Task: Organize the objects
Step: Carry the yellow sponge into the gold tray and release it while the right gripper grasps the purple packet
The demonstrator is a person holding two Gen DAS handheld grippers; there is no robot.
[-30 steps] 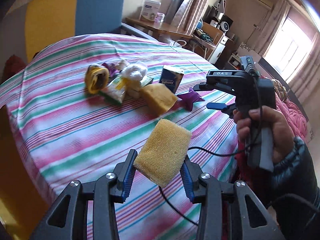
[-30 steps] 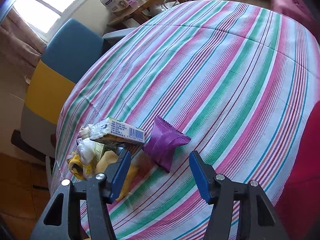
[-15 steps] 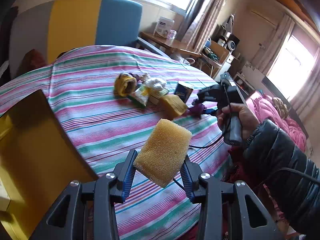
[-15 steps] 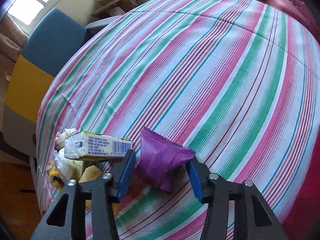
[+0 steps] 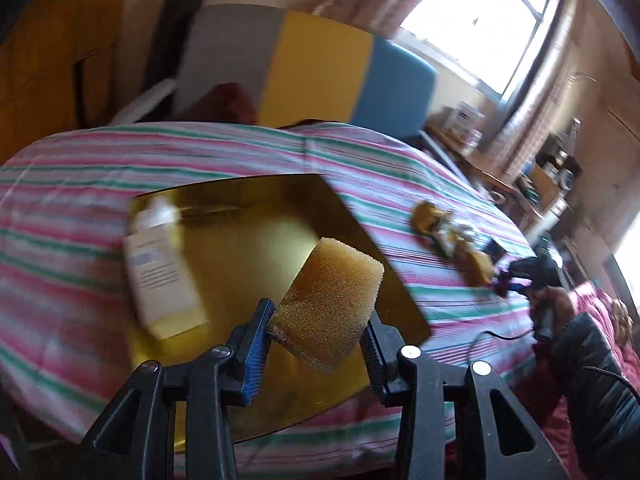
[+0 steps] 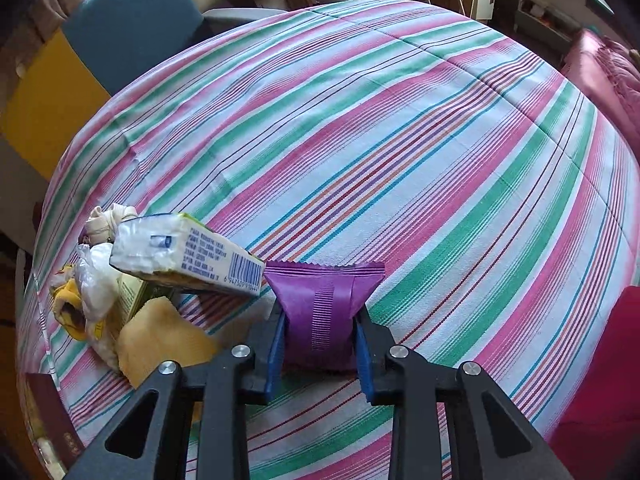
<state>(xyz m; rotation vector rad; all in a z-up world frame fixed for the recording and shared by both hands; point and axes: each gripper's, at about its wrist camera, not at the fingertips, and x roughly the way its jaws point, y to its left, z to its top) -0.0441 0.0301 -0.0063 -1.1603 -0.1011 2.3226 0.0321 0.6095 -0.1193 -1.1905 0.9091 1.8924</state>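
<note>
Yellow sponge, purple packet, gold tray, pink-green-white striped cloth.

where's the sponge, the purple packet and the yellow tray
sponge (image 5: 332, 304), left wrist view, middle of its porous front face
purple packet (image 6: 322, 312), right wrist view, its centre seam
yellow tray (image 5: 248, 248), left wrist view, bare floor

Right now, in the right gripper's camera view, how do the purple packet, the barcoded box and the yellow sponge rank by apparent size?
1. Barcoded box
2. Purple packet, though nearness to the lens enlarges it
3. Yellow sponge, partly hidden, so unsure
</note>
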